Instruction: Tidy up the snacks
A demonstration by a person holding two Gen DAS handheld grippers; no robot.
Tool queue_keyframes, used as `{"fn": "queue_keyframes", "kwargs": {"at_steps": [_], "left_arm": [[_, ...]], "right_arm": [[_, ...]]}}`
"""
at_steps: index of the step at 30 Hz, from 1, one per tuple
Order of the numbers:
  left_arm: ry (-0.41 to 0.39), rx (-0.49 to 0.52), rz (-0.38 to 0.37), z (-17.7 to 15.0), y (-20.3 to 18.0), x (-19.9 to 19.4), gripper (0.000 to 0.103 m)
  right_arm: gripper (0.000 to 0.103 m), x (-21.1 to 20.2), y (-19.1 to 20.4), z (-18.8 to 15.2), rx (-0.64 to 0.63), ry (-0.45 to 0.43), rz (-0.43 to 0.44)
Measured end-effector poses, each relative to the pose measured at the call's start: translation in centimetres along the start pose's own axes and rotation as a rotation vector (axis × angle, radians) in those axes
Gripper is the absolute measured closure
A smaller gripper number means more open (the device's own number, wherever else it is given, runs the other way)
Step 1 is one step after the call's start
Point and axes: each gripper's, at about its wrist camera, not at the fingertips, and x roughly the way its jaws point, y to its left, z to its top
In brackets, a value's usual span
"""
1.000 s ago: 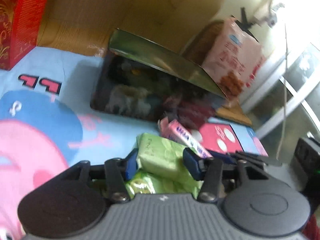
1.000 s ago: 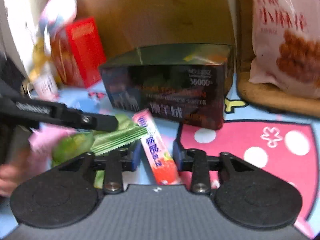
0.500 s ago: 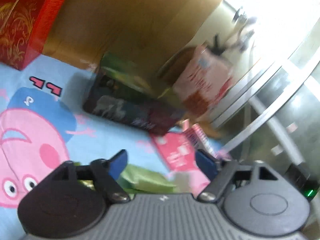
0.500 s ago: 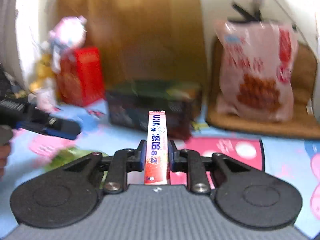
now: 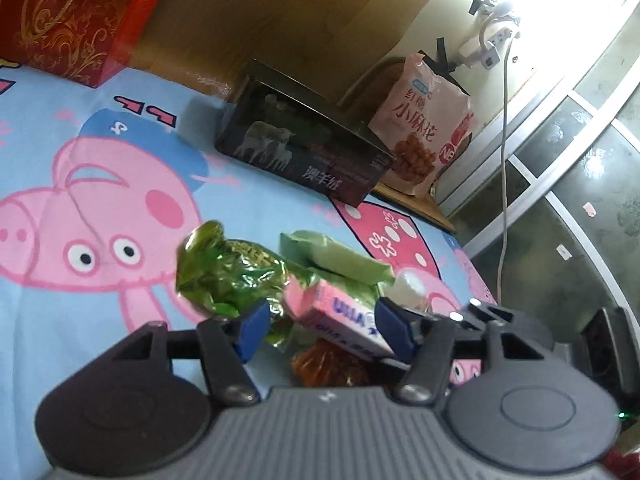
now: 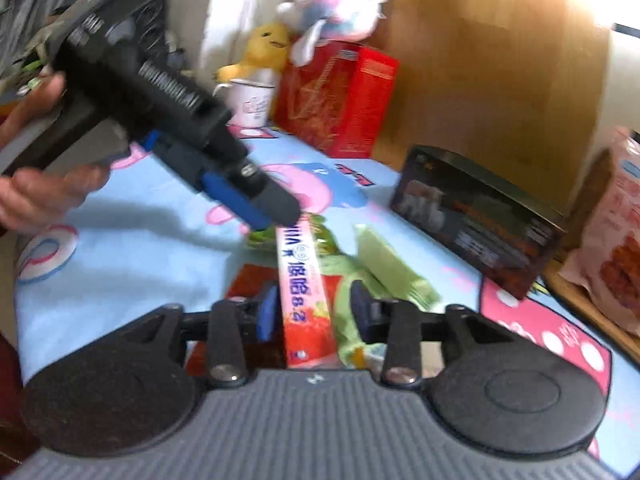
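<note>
A long pink candy box (image 6: 302,280) lies over a pile of snacks on the blue cartoon mat (image 5: 100,200). It also shows in the left wrist view (image 5: 340,316). Under it lie a shiny green bag (image 5: 232,272), pale green packets (image 5: 340,256) and a red-orange packet (image 5: 328,368). My right gripper (image 6: 314,316) is open with its jaws on either side of the box's near end. My left gripper (image 5: 320,330) is open around the box's far end; its fingers (image 6: 248,204) show in the right wrist view above that end.
A dark box (image 5: 304,152) stands on the mat behind the pile. A pink snack bag (image 5: 424,132) leans at the back right. A red box (image 6: 336,96) with plush toys (image 6: 332,16) and a white cup (image 6: 250,104) stands at the back left.
My right gripper has lowered the pink box onto the snack pile and opened its jaws. My left gripper has let go of the green packet, opened, and moved over the box's far end.
</note>
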Motion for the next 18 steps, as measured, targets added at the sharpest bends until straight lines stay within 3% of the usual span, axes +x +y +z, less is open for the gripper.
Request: {"fn": "queue_keyframes", "kwargs": {"at_steps": [3, 11, 12, 13, 14, 15, 16, 18], "left_arm": [[-0.025, 0.005, 0.010, 0.3, 0.2, -0.4, 0.039], [-0.013, -0.017, 0.005, 0.2, 0.2, -0.3, 0.041], [-0.008, -0.021, 0.002, 0.0, 0.2, -0.2, 0.043], [0.000, -0.022, -0.003, -0.2, 0.0, -0.1, 0.053], [0.013, -0.019, -0.013, -0.3, -0.2, 0.1, 0.058], [0.011, -0.002, 0.013, -0.5, -0.7, 0.2, 0.060], [0.000, 0.036, 0.049, -0.6, -1.4, 0.1, 0.062], [-0.013, 0.061, 0.068, -0.4, -2.1, -0.2, 0.063]], "right_arm": [[0.058, -1.4, 0.0, -0.9, 0.040, 0.006, -0.022], [0.058, -4.0, 0.2, -2.7, 0.179, 0.008, -0.047], [0.058, -4.2, 0.3, -2.8, 0.181, 0.003, -0.048], [0.058, -4.1, 0.3, -2.7, 0.182, 0.003, -0.042], [0.060, -3.8, 0.2, -2.5, 0.188, 0.008, -0.031], [0.074, -3.4, 0.1, -2.4, 0.193, 0.022, -0.022], [0.079, -2.9, 0.1, -2.2, 0.188, 0.040, -0.044], [0.083, -2.6, -0.2, -1.8, 0.195, 0.036, -0.075]]}}
